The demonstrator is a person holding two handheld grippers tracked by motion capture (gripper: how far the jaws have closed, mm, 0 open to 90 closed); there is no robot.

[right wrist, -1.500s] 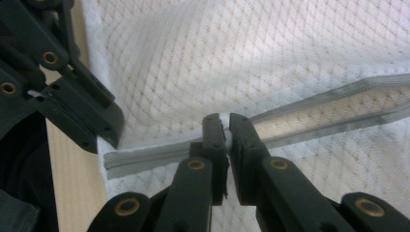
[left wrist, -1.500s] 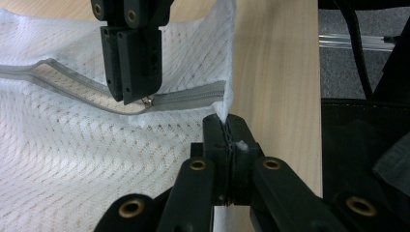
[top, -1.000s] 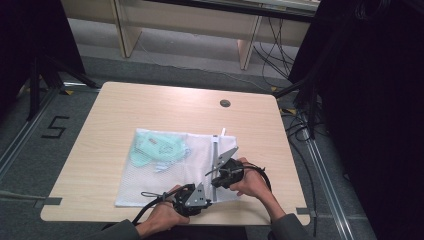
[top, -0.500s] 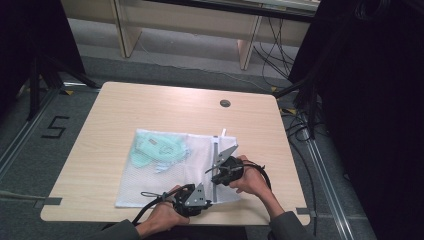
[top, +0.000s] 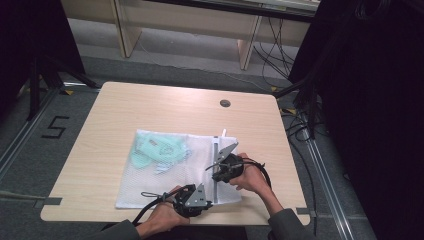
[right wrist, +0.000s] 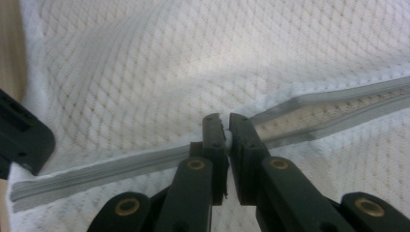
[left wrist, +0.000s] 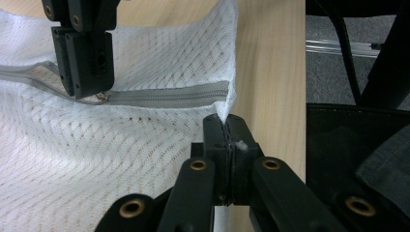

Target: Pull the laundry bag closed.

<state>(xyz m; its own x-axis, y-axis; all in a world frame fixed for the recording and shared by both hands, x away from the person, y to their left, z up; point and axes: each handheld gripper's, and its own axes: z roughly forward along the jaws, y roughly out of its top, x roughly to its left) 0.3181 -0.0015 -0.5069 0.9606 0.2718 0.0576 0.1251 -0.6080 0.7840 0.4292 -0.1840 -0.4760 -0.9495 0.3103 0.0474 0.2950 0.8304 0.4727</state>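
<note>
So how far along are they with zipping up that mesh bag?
Done: the pale green garment is inside the white mesh bag. In hand: the left gripper pinches the bag's corner by the zip's end, and the right gripper is shut at the slider on the grey zipper. Left: the zip beyond the slider gapes open.

What we cannot make out around the mesh bag

In the high view we cannot read the pale green items [top: 157, 150] through the mesh bag [top: 145, 185], and the left gripper [top: 200, 199] covers the bag's near corner. In the right gripper view the zipper pull sits hidden between the right gripper [right wrist: 225, 126] jaws, and the zipper [right wrist: 333, 108] runs off the frame's right edge. In the left gripper view the bag's pinched corner disappears inside the closed jaws.
</note>
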